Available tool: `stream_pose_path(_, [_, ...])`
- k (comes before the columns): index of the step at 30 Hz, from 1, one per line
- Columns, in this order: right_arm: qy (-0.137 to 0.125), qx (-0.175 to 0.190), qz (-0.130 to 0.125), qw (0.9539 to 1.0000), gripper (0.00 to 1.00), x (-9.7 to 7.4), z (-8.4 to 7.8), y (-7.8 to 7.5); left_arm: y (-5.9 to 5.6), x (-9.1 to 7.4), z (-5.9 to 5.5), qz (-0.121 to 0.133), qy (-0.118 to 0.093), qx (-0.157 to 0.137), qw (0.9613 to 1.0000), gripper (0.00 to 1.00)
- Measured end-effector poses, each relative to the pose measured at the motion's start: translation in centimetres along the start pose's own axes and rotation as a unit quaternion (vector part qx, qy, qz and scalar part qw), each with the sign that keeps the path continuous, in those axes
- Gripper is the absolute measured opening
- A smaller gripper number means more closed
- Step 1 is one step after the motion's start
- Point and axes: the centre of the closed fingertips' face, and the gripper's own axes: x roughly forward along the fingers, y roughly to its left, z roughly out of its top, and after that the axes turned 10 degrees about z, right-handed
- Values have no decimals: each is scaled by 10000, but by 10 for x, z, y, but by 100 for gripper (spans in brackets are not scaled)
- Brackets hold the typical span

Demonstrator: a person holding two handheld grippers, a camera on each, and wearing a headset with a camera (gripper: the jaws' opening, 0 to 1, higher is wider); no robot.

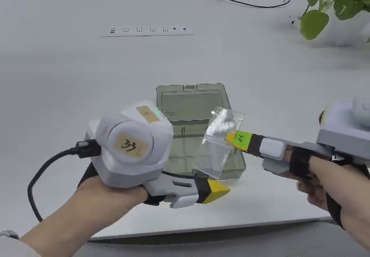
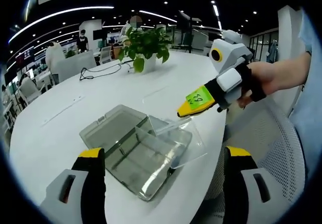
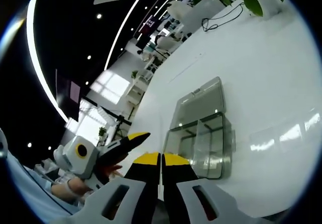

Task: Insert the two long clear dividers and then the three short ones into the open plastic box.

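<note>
Two grippers up, both at the near side of the open plastic box [image 1: 191, 104]. Your right gripper [image 1: 234, 137] comes in from the box's right; its jaws are pinched together on a clear piece [image 1: 217, 153], gripped near that piece's upper edge. The piece hangs over the box's near right corner, with its top part crinkled and glinting. I cannot tell whether its lower edge touches the box. In the right gripper view the two yellow tips meet with a thin clear edge between them.

Your left gripper [image 1: 218, 192] sits just in front of the box's near wall. Its jaws are spread wide with nothing between them; in the left gripper view they frame the box and the hanging piece. Your left hand [image 1: 110, 202] wraps the gripper body, and a black cable [image 1: 46, 170] trails off to the left of it.

Box: smoky clear, lid laid back flat on the far side. Faint lines show inside the tray, too unclear to say what they are.

Beyond the box on the white table [image 1: 69, 95]: a power strip [image 1: 147, 30], and a potted plant [image 1: 324, 3] far right.
</note>
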Motion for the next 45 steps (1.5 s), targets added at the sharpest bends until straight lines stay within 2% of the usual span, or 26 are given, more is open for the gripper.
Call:
stream_pose_path(2, [10, 3, -43, 10000, 2, 0, 0, 0, 3, -2, -1, 5, -10, -24, 10000, 100])
stream_pose_path(7, [47, 0, -184, 9998, 2, 3, 1, 2, 14, -9, -14, -10, 22, 6, 10000, 100])
stream_pose_path(13, [190, -4, -474, 9987, 2, 9, 3, 2, 31, -20, -25, -87, -49, 62, 9999, 99])
stream_pose_path(20, [611, -255, -948, 9933, 2, 20, 11, 4, 55, -31, -39, -278, -91, 168, 9994, 98])
stream_pose_path(25, [732, -305, -1202, 9896, 2, 26, 18, 5, 70, -36, -45, -414, -171, 236, 9987, 98])
stream_pose_path(30, [1160, -239, -1628, 9795, 2, 29, 12, 3, 81, -39, -48, -567, -269, 254, 9977, 97])
stream_pose_path(31, [1171, -273, -1634, 9792, 2, 31, 14, 3, 83, -39, -50, -581, -279, 252, 9976, 97])
stream_pose_path(35, [1411, -215, -1901, 9713, 2, 38, 17, 4, 91, -39, -56, -720, -331, 175, 9967, 96])
stream_pose_path(36, [1432, -206, -1900, 9711, 2, 41, 19, 5, 93, -40, -57, -745, -334, 165, 9965, 96])
stream_pose_path(38, [1594, -131, -2018, 9663, 2, 47, 17, 5, 97, -40, -60, -793, -354, 146, 9961, 96])
stream_pose_path(41, [1941, -135, -2201, 9559, 2, 54, 12, 2, 105, -41, -63, -867, -401, 81, 9954, 96])
stream_pose_path(42, [1948, -149, -2210, 9555, 2, 58, 13, 1, 106, -41, -63, -871, -405, 76, 9953, 96])
stream_pose_path(45, [2177, -92, -2306, 9484, 2, 67, 8, -2, 113, -42, -67, -911, -433, 14, 9949, 95])
